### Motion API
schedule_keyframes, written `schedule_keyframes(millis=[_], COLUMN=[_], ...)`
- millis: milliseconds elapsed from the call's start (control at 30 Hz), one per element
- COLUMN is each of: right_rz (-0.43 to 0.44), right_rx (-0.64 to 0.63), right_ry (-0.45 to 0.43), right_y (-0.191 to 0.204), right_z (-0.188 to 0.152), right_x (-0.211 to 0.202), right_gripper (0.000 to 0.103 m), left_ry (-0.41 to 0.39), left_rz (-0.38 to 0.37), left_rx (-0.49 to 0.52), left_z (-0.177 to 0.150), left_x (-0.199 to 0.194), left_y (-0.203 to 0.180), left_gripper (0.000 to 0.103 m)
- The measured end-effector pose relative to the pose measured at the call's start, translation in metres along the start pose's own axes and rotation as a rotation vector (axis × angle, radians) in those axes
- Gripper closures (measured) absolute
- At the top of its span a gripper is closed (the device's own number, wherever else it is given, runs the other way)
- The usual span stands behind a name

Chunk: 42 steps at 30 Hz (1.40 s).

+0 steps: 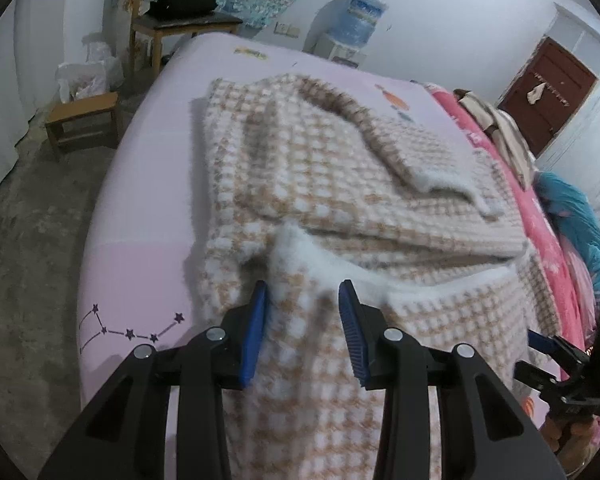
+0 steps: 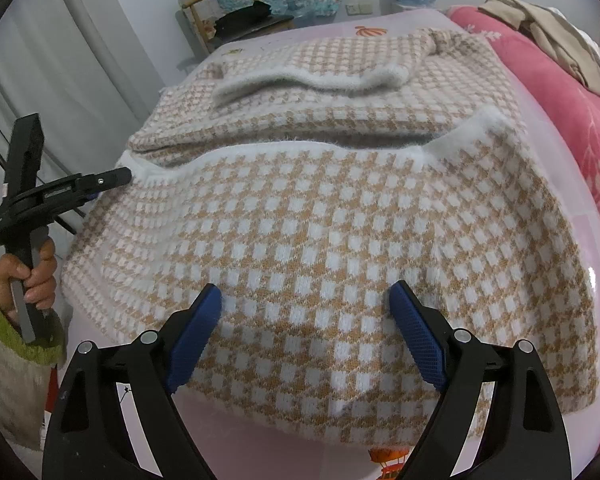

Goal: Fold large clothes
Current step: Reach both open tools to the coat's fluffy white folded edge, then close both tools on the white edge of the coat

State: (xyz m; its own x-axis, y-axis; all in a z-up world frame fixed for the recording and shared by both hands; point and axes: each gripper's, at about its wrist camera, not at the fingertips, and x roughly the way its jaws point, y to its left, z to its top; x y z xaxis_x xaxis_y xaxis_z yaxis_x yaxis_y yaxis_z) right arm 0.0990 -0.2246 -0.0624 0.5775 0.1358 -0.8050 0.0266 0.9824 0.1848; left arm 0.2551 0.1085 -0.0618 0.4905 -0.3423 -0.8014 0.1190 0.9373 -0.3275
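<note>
Pale-pink bed sheet (image 2: pixel 580 216) w/ tan-and-white checked fuzzy knit garment (image 2: pixel 320 208) part-folded; left gripper (image 1: pixel 302 296) pinches its white-trimmed edge, right gripper (image 2: pixel 306 300) wide open, empty, over near hem; fold axis runs crosswise.

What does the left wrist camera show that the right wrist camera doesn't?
Only the left wrist view shows the dark red door, the wooden stool and the star print on the sheet. Only the right wrist view shows the hand gripping the left gripper at the sweater's white edge. Both show the checked sweater, the chair and the pink blanket.
</note>
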Motion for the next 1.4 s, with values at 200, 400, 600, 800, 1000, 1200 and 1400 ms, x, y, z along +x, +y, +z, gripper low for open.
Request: schedule_keyframes(millis=[200,400,600,800,1000,1200,1400], right_rz=[-0.001,0.000,-0.003,-0.028,-0.096,-0.055,-0.029], right_rx=[-0.002,-0.002,-0.006,-0.009,0.039,0.071,0.122], right_ry=[0.002,0.001,-0.001,-0.106,-0.196,-0.157,-0.042], right_y=[-0.001,-0.001,0.000,-0.017,-0.067,-0.100,-0.117], right_z=[0.000,0.000,0.000,0.001,0.030,0.068,0.074], right_x=[0.000,0.001,0.000,-0.038,-0.071,-0.045,-0.007], right_gripper=[0.021,0.020,0.020,0.020,0.020,0.028,0.039], left_ry=[0.010,0.023,0.062,0.025,0.000,-0.009,-0.009], left_rz=[-0.008,-0.077,0.172,0.367,0.459,0.480,0.480], left_rx=[0.005,0.069,0.198,0.329,0.388,0.399,0.398], left_z=[0.005,-0.003,-0.017,-0.028,-0.032,-0.034,-0.033], left_x=[0.006,-0.009,0.001,0.006,0.011,0.010,0.011], left_y=[0.000,-0.011,-0.035,-0.066,-0.076,-0.080,-0.079], left_gripper=[0.067,0.067,0.067,0.067,0.068,0.068,0.068])
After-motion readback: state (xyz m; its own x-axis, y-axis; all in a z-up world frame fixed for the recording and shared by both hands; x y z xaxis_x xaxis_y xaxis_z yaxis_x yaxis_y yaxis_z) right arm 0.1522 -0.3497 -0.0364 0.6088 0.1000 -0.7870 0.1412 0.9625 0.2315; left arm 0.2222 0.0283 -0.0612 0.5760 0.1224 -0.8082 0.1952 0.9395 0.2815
